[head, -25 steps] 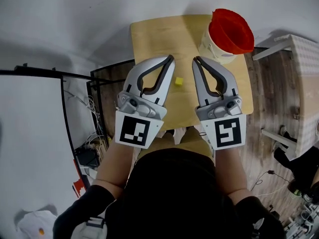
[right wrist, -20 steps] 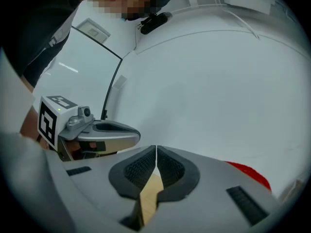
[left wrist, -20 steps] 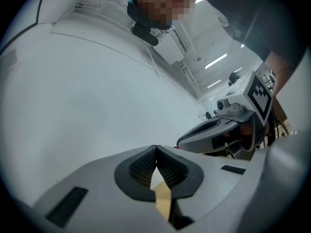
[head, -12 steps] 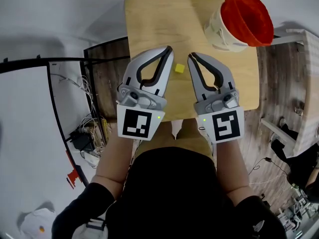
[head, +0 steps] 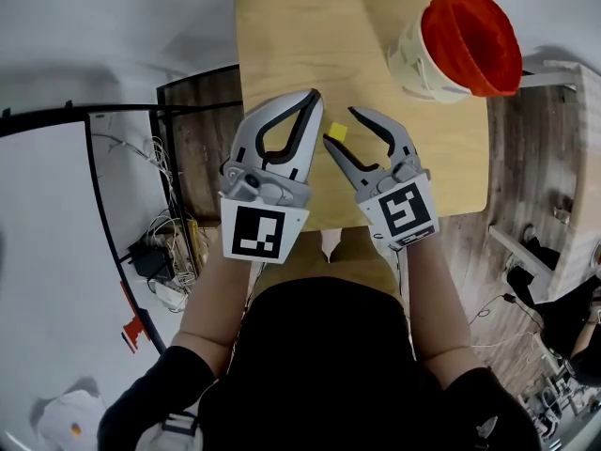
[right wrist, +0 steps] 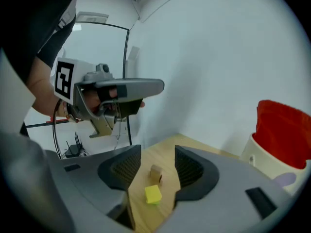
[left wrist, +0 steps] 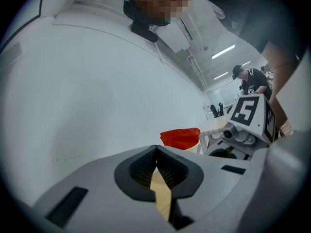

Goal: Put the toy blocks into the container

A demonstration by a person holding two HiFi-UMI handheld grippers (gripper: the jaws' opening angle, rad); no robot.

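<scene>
Holding two grey, hard-shelled grippers side by side over a pale, smooth-grained wooden table (head: 282, 36), centre of the head view. Carrying on the back of each a white cube with black square markers.

Keeping nothing in the left gripper (head: 315, 100): curved beak-like fingers drawn together, ribbed black pads meeting at the tips.

Having just been opening the right gripper (head: 340, 125): ribbed pads now standing apart, framing the yellow block (right wrist: 153, 194) without touching either face of it.

Noting that small matte yellow cube lying flat on the tabletop, lower centre of the right gripper view. Noting just beyond it a smaller tan wooden block (right wrist: 155, 173), boxy, also between the pads.

Seeing the round container (head: 420, 59) at the upper right of the head view, well apart from both blocks: cream wall, flared mouth, red lining folded over the rim.
</scene>
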